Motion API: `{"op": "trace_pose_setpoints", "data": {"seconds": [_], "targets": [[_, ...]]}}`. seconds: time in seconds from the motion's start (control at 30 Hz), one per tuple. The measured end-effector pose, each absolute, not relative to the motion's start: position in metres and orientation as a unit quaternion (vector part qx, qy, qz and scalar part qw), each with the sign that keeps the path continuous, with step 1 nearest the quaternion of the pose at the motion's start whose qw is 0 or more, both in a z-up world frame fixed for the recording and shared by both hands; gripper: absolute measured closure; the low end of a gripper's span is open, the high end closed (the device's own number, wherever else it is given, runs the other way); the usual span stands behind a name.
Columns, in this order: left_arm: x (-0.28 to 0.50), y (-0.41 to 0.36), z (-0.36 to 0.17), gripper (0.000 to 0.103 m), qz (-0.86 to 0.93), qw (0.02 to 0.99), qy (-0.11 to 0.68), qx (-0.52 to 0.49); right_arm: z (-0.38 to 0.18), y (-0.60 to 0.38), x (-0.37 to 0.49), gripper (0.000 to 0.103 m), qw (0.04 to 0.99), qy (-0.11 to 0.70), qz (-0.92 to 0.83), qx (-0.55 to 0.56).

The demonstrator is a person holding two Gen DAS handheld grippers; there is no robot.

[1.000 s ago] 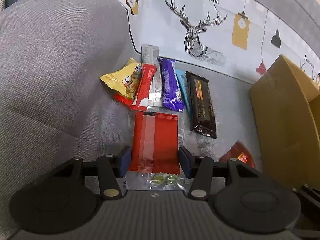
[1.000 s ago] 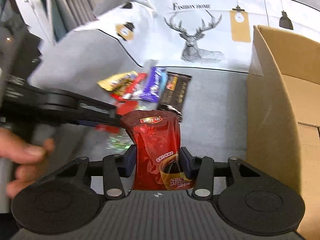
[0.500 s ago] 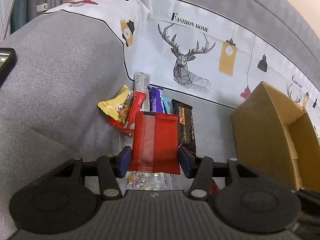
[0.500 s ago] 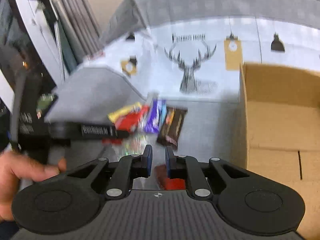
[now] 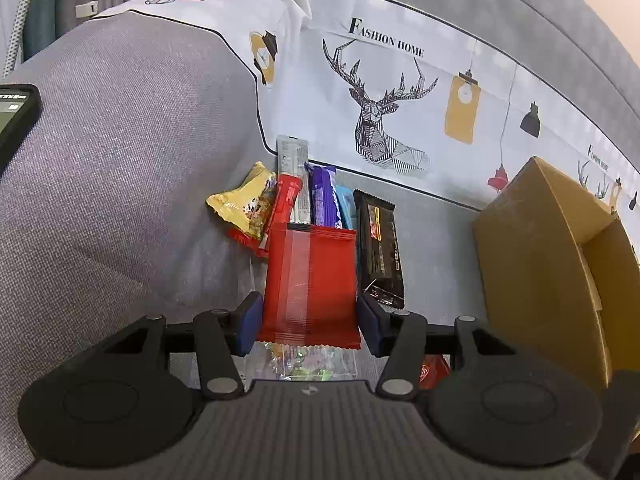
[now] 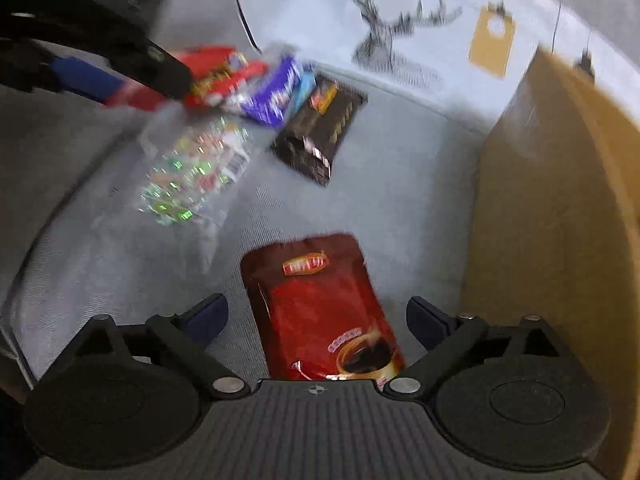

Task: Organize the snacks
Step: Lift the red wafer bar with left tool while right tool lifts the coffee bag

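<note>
My left gripper [image 5: 310, 322] is shut on a flat red packet [image 5: 312, 280], holding it by its long sides just above the sofa seat. A pile of snacks lies beyond it: a yellow packet [image 5: 240, 204], a purple bar [image 5: 324, 196] and a black bar [image 5: 378, 248]. My right gripper [image 6: 316, 316] hangs low over a dark red coffee pouch [image 6: 320, 308] that lies flat on the seat. Its jaws are opening wide, with the pouch between them and the pads clear of it. This view is blurred.
A cardboard box [image 6: 560, 200] stands open at the right, close to the pouch. A clear bag of candies [image 6: 192, 168] lies left of the pouch. The sofa's backrest cover [image 5: 380, 92] rises behind the pile. A phone [image 5: 16, 116] rests on the armrest at far left.
The right gripper let go of the dark red pouch, which now lies on the seat. Its jaws closed narrow, then spread wide as it dropped lower. The left gripper kept hold of the red packet.
</note>
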State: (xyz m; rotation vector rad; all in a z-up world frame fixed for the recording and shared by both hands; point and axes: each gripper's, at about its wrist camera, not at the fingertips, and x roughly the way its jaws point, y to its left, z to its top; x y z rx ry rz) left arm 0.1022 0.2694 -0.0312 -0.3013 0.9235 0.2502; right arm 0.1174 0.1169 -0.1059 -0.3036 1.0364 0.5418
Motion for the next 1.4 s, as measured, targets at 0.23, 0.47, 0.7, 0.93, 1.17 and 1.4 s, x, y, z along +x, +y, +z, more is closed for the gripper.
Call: {"op": "trace_pose_setpoints", "data": {"seconds": [0.23, 0.47, 0.7, 0.93, 1.17, 1.4], "targets": [[0.103, 0.270, -0.033, 0.047, 0.120, 0.876, 0.446, -0.141, -0.104, 0.105, 0.131, 0.045, 0.828, 0.493, 0.262, -0.054], [0.105, 0.270, -0.034, 0.047, 0.121, 0.875, 0.447, -0.142, -0.075, 0.087, 0.126, 0.056, 0.847, 0.448, 0.283, 0.031], [0.107, 0.267, -0.033, 0.047, 0.122, 0.876, 0.447, -0.134, -0.050, 0.070, 0.125, 0.056, 0.853, 0.411, 0.306, 0.099], [0.106, 0.257, -0.020, 0.047, 0.124, 0.885, 0.433, -0.118, -0.027, 0.055, 0.118, 0.056, 0.872, 0.369, 0.306, 0.103], [0.104, 0.229, 0.001, 0.047, 0.122, 0.905, 0.399, -0.079, 0.024, 0.013, 0.116, 0.056, 0.892, 0.297, 0.318, 0.119], [0.101, 0.182, 0.018, 0.047, 0.096, 0.933, 0.344, -0.038, 0.062, -0.049, 0.114, 0.056, 0.936, 0.179, 0.285, 0.107]]}}
